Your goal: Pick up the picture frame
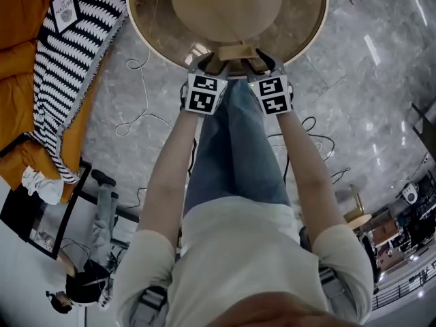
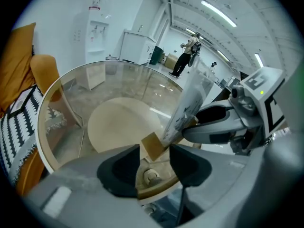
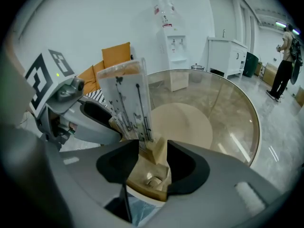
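Note:
The picture frame [image 3: 128, 101] is a clear upright panel with a black plant print, set in a small wooden base [image 3: 154, 156]. It stands at the near edge of a round glass table [image 1: 300, 33]. In the head view only its wooden base [image 1: 238, 50] shows, between my two grippers. My left gripper [image 2: 154, 167] is open, with a corner of the base [image 2: 153, 145] just beyond its jaws. My right gripper [image 3: 153, 167] is open too, and the base lies between its jaws. Each gripper sits at one side of the frame [image 2: 187, 106], left gripper [image 1: 204, 63] and right gripper [image 1: 267, 61].
The table has a wooden rim and a pale round pedestal disc [image 1: 225, 5] under the glass. An orange sofa with a black-and-white striped blanket [image 1: 68, 67] lies to the left. Cables [image 1: 139, 114] trail on the marble floor. A person [image 2: 183, 56] stands far off.

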